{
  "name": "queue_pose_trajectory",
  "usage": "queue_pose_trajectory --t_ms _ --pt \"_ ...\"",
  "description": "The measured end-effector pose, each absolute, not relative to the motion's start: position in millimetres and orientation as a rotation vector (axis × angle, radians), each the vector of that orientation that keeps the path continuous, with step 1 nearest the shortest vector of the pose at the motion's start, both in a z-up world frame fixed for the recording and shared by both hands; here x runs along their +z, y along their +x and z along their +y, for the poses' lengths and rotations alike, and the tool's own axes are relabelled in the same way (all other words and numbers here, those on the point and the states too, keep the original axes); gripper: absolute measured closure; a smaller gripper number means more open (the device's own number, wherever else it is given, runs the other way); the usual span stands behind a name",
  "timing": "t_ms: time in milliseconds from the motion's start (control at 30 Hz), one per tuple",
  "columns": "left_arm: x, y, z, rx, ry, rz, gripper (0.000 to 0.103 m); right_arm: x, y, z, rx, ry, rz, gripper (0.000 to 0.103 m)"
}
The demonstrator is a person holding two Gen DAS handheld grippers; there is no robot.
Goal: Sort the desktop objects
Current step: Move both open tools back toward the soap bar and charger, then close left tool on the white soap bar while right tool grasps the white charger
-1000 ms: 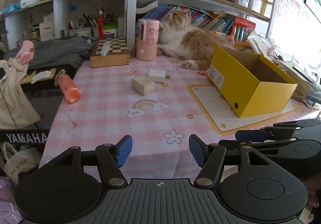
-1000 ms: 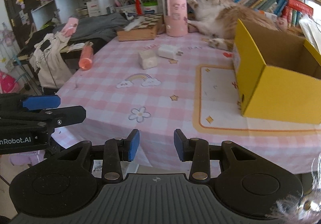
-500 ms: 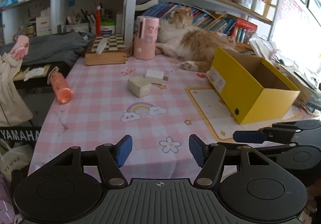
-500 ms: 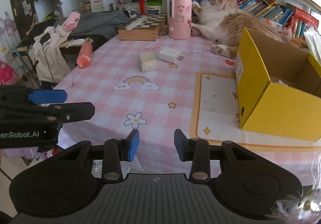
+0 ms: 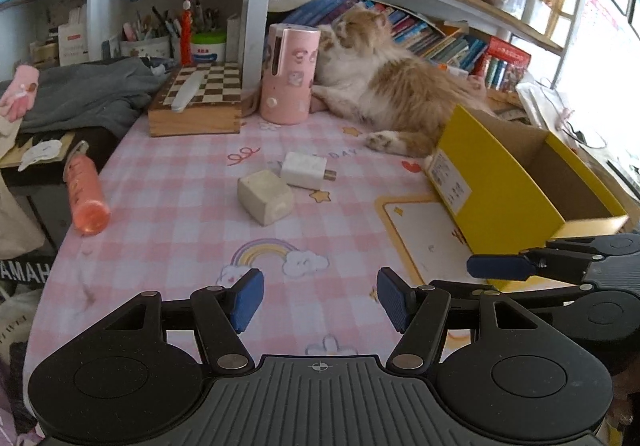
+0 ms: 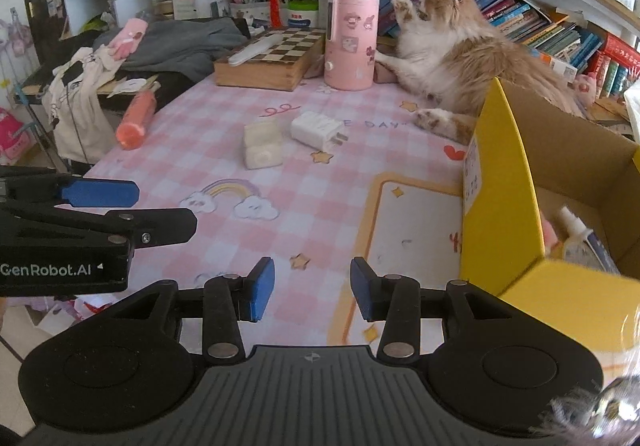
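On the pink checked counter (image 5: 168, 206), mid-way, lay a white charger (image 5: 304, 170) touching a cream block (image 5: 266, 198); both looked light, rigid, best pinched across flat sides. Left gripper (image 5: 320, 298) and right gripper (image 6: 312, 288) hovered near, fingers opening, nothing between them.

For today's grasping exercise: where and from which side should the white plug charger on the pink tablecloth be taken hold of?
Grip the white charger across its two flat long sides, at mid-body, coming from above. It lies flat, prongs pointing right toward the yellow box; the cream case beside it crowds its left end.
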State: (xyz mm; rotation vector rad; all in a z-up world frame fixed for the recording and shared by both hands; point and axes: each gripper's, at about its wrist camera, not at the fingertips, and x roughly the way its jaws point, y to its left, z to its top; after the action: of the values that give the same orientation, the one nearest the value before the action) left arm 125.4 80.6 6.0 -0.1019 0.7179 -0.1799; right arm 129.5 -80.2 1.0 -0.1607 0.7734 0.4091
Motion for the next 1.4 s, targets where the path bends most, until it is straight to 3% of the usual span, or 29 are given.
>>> queue_pose_trajectory --t_ms 367,1133,1400 --pt "5.6 172.0 74.1 -0.135 -0.091 0.715 0.032 -4.4 186.5 -87.5 0.398 -0.119 0.793 0.056" --pt "-46.4 272.2 72.6 -0.009 -0.042 0.799 0.033 -15.5 253.7 -82.1 0.339 -0.058 0.811 0.056" --pt "-48.9 272.5 86.6 -0.009 -0.114 0.818 0.063 -17.9 268.7 -76.5 0.351 -0.044 0.808 0.055"
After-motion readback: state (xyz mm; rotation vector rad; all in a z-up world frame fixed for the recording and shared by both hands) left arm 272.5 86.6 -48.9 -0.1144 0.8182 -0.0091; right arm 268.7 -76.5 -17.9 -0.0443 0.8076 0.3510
